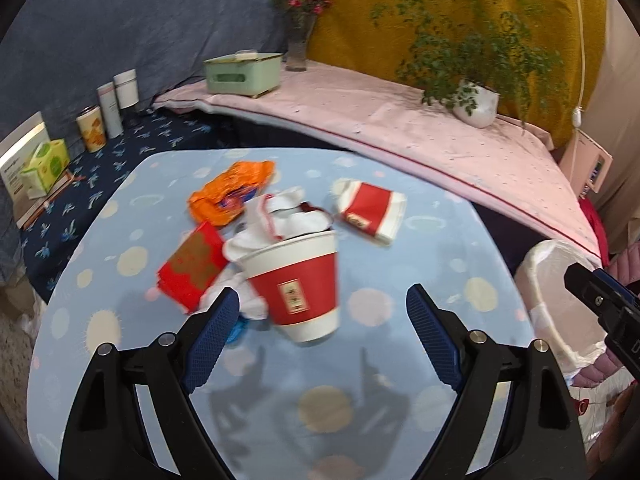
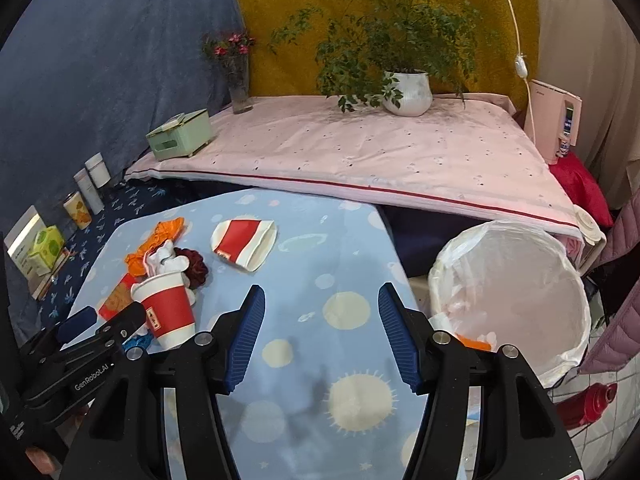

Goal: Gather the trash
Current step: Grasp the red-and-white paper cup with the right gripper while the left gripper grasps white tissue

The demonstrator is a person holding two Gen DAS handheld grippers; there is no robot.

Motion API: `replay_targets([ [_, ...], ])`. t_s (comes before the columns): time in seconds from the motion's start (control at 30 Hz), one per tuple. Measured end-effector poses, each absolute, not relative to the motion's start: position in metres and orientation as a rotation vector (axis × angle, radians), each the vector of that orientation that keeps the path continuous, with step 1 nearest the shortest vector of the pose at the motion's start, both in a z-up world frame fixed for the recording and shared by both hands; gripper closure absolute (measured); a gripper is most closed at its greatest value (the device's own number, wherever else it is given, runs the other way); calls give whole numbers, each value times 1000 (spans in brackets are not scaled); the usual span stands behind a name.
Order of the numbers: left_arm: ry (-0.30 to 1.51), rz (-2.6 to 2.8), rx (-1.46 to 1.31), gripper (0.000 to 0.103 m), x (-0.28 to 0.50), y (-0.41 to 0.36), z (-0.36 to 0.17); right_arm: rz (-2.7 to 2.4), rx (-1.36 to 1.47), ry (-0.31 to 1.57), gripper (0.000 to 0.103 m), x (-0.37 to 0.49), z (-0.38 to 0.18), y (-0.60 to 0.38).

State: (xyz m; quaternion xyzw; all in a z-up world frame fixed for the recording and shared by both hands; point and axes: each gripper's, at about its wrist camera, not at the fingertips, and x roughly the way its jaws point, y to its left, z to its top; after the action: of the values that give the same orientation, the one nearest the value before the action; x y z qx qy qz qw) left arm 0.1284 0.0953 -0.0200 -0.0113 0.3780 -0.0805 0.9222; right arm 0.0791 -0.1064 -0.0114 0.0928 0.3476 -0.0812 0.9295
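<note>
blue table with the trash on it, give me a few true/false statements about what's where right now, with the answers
1. The red-and-white paper cup stands upright with white tissue in it. True.
2. The left gripper is clamped on that cup. False: its jaws stand open, the cup just beyond the fingertips.
3. A flattened cup lies apart from the pile. True.
4. The lined bin stands on the table. False: it stands beside the table, lower down.
5. The right gripper holds the orange wrapper. False: its jaws are open with nothing between them; the wrapper lies on the table.
</note>
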Motion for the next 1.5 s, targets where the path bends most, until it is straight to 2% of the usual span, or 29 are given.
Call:
replay_targets([
  [0.27, 812, -120, -40, 23, 139, 140, -45, -100, 172, 759, 45, 97, -31, -61],
  [0.5, 854, -142, -95, 30, 155, 166, -67, -61, 150, 798, 45, 113, -48, -32],
  [0.7, 898, -191, -155, 49, 169, 175, -83, -46, 140, 821, 45, 121, -58, -16],
  [0.8, 924, -216, -175, 64, 175, 175, -90, -40, 136, 834, 45, 125, -63, -10],
  [0.93, 932, -249, -198, 89, 177, 175, -91, -32, 135, 849, 45, 127, -69, -5],
  [1.0, 937, -260, -224, 93, 177, 178, -90, -25, 134, 855, 45, 129, -71, -2],
  [1.07, 930, -271, -249, 95, 174, 181, -85, -14, 136, 861, 45, 130, -73, 2],
  [1.4, 870, -234, -230, 96, 169, 193, -57, 75, 138, 897, 45, 150, -89, 30],
  [1.47, 865, -220, -222, 96, 170, 195, -54, 88, 131, 900, 35, 157, -92, 37],
  [1.5, 862, -215, -219, 96, 171, 196, -53, 91, 126, 899, 33, 160, -93, 41],
])
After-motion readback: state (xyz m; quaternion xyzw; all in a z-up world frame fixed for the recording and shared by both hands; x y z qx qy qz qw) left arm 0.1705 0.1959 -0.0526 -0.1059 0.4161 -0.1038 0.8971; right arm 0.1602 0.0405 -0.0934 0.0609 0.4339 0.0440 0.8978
